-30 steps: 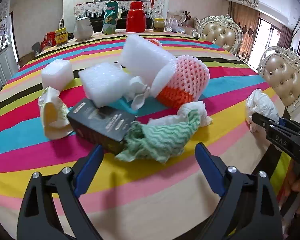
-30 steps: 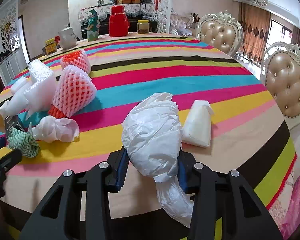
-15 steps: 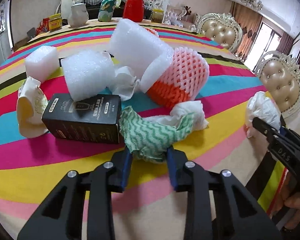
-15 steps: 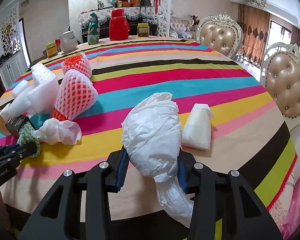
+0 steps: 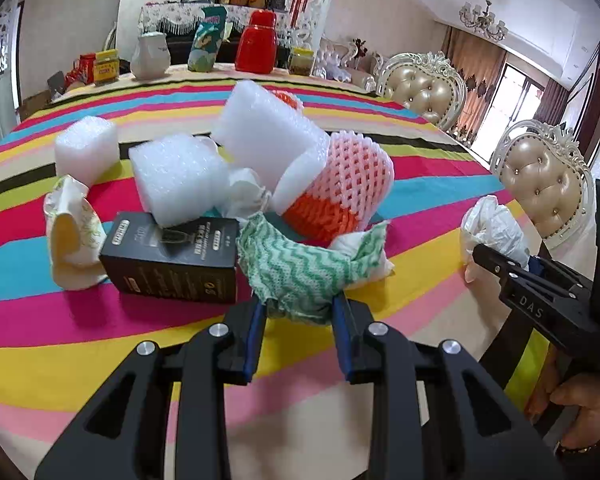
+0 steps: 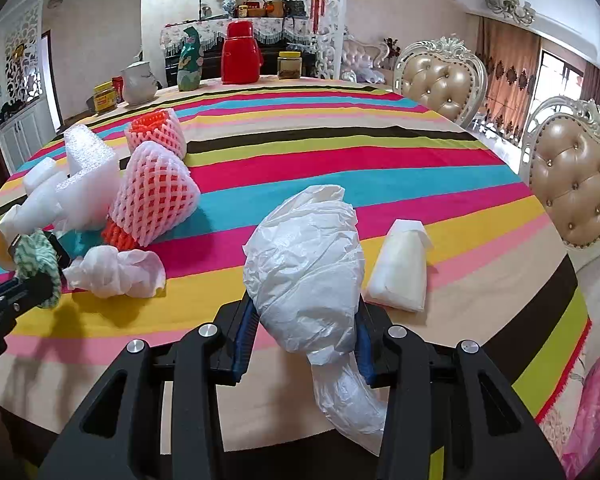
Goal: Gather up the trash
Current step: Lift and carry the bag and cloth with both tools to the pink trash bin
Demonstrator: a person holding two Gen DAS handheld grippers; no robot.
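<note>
1. Striped, many-coloured tablecloth (image 5: 80, 320) carries scattered trash.
2. Left gripper (image 5: 298, 312) pinches the green-and-white zigzag cloth (image 5: 300, 268) beside a black cardboard box (image 5: 172, 264).
3. Right gripper (image 6: 304, 340) clamps the crumpled white plastic bag (image 6: 304, 264).

Trash pile (image 5: 236, 184) crowds the left side; bare striped tablecloth (image 6: 340, 152) beyond lies open to pass.

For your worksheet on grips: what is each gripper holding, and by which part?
Left gripper: the green-and-white cloth, pinched at its near end. Right gripper: the white plastic bag, clamped around its narrowing lower part.
</note>
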